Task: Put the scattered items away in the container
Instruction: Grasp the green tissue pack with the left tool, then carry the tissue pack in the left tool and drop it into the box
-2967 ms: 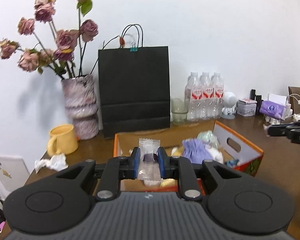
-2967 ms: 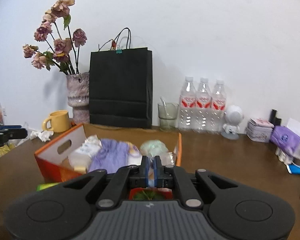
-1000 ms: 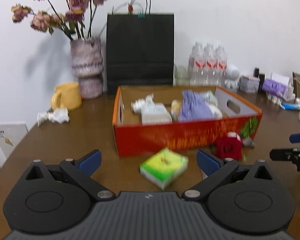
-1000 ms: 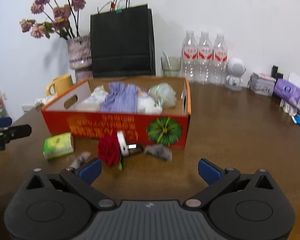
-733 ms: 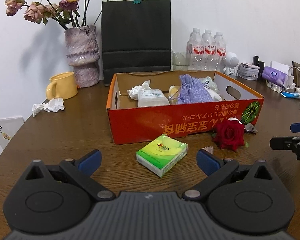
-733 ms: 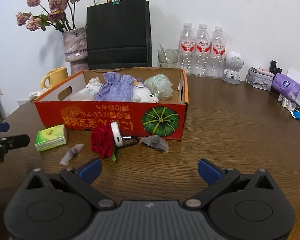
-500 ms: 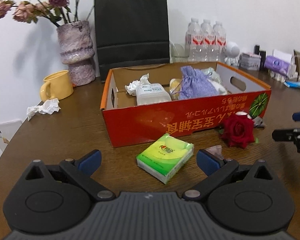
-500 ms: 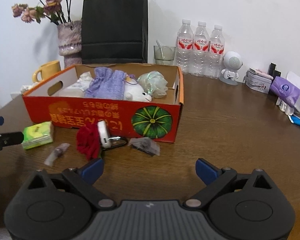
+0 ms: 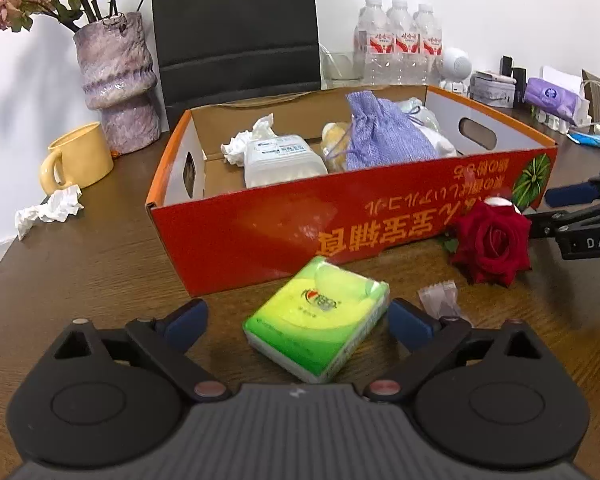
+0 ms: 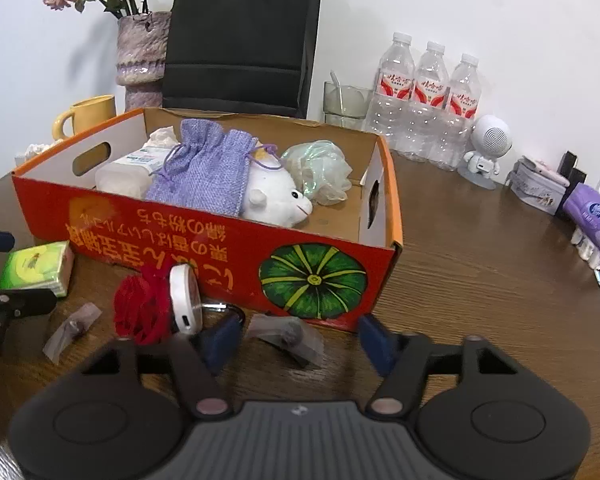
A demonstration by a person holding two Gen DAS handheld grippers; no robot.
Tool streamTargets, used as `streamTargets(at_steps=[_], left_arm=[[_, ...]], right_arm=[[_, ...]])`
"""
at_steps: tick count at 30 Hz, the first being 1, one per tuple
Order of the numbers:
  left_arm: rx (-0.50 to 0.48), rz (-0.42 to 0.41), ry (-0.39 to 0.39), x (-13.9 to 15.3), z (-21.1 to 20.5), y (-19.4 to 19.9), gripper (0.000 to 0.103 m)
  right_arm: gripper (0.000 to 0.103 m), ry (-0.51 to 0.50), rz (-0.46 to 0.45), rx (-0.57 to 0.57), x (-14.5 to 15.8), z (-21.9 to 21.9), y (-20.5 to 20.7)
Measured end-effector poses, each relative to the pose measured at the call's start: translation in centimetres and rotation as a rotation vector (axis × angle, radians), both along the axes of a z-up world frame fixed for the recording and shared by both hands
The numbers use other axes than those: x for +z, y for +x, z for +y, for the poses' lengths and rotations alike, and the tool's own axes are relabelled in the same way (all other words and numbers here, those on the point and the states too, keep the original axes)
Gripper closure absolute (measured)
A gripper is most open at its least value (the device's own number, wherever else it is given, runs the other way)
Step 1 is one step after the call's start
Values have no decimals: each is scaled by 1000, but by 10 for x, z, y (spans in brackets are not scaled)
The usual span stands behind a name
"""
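An orange cardboard box [image 9: 260,236] [image 10: 228,248] holds a purple pouch [image 10: 208,168], a white plush [image 10: 276,196], a wipes pack [image 9: 280,160] and crumpled items. In front of it lie a green tissue pack [image 9: 320,316] [image 10: 36,268], a red rose [image 9: 492,244] [image 10: 140,308], a white round device [image 10: 186,300] and two small clear wrappers [image 10: 288,336] [image 10: 72,328]. My left gripper [image 9: 298,320] is open, its jaws either side of the tissue pack. My right gripper [image 10: 300,338] is open, its jaws either side of the right-hand wrapper.
Behind the box stand a black paper bag [image 10: 240,40], a vase of dried roses [image 9: 116,80], a yellow mug [image 9: 76,160], a glass [image 10: 346,104] and three water bottles [image 10: 428,100]. A crumpled tissue [image 9: 48,212] lies left. A white robot figure [image 10: 486,148] and purple packs [image 10: 592,212] sit right.
Both grippers let go of their items at the box, opened, then dropped low toward the table in front of it. The left now straddles the tissue pack, the right a wrapper.
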State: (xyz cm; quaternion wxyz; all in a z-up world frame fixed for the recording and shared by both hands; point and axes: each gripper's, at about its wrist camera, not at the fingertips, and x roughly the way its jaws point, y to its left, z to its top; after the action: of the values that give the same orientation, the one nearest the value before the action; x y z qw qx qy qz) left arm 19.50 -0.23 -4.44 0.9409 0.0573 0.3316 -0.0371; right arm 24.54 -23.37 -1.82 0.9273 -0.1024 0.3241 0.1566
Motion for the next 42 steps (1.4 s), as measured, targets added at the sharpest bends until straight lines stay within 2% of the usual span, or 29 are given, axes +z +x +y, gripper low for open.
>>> streamTargets(at_steps=[4, 5, 7, 9, 11, 19, 28, 31, 35, 40, 42], left_arm=[[-9, 9, -19, -1, 2, 2, 30], [-11, 8, -27, -1, 2, 2, 33], [-19, 9, -47, 0, 4, 1, 48], [-21, 5, -52, 1, 4, 0, 55], [-19, -3, -43, 1, 2, -2, 56], [-11, -30, -18, 1, 0, -8, 57], [42, -40, -51, 5, 4, -22, 57], [48, -81, -66, 18, 4, -35, 57], [35, -173, -82, 50, 4, -43, 57], [37, -291, -75, 92, 1, -25, 57], [51, -307, -83, 101, 0, -10, 57]], right_arm=[[72, 27, 29, 4, -5, -2, 4], [75, 43, 28, 5, -4, -5, 3], [81, 56, 18, 4, -3, -7, 1], [83, 73, 6, 5, -2, -10, -1], [93, 85, -8, 4, 0, -12, -4], [94, 142, -26, -9, 3, -22, -12], [94, 199, -49, -32, 9, -34, -30], [94, 226, -61, -22, 18, -37, -43], [94, 246, -112, 5, 44, -38, -53], [94, 251, -177, 12, 81, -32, -35], [94, 244, -189, 16, 91, -25, -21]])
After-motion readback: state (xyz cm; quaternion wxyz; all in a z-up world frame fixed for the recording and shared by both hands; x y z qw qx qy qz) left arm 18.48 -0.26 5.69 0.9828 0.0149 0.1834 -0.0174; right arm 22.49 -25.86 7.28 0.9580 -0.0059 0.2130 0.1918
